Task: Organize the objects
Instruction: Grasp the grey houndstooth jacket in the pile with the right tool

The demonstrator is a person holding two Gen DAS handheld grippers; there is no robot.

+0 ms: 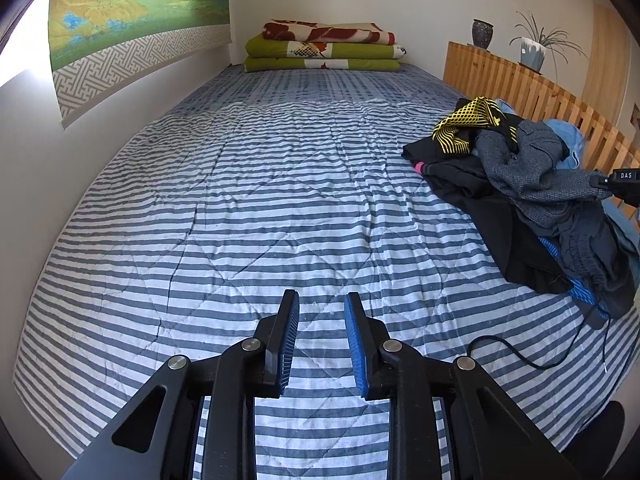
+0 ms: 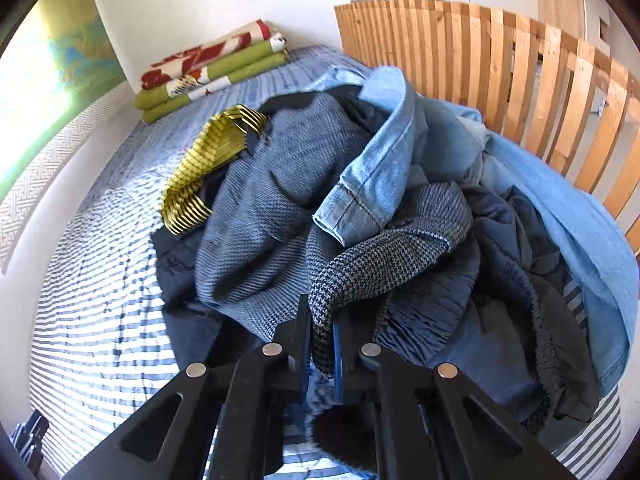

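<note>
A pile of clothes (image 1: 532, 184) lies on the right side of the striped bed (image 1: 260, 200), against the wooden slat rail. It holds a grey tweed jacket (image 2: 272, 216), a light blue denim garment (image 2: 376, 168), a black and yellow patterned piece (image 2: 196, 184) and dark garments. My right gripper (image 2: 322, 320) is shut on a fold of the grey tweed jacket (image 2: 384, 260) at the near edge of the pile; it also shows in the left wrist view (image 1: 618, 180). My left gripper (image 1: 322, 304) is open and empty above the bare bedspread, left of the pile.
Folded green and red blankets (image 1: 324, 46) are stacked at the head of the bed. A wooden slat rail (image 1: 532, 92) runs along the right side, with a dark vase (image 1: 482, 34) and a potted plant (image 1: 534, 50) behind it. A black cable (image 1: 520, 356) lies near the pile. A wall scroll (image 1: 132, 16) hangs at left.
</note>
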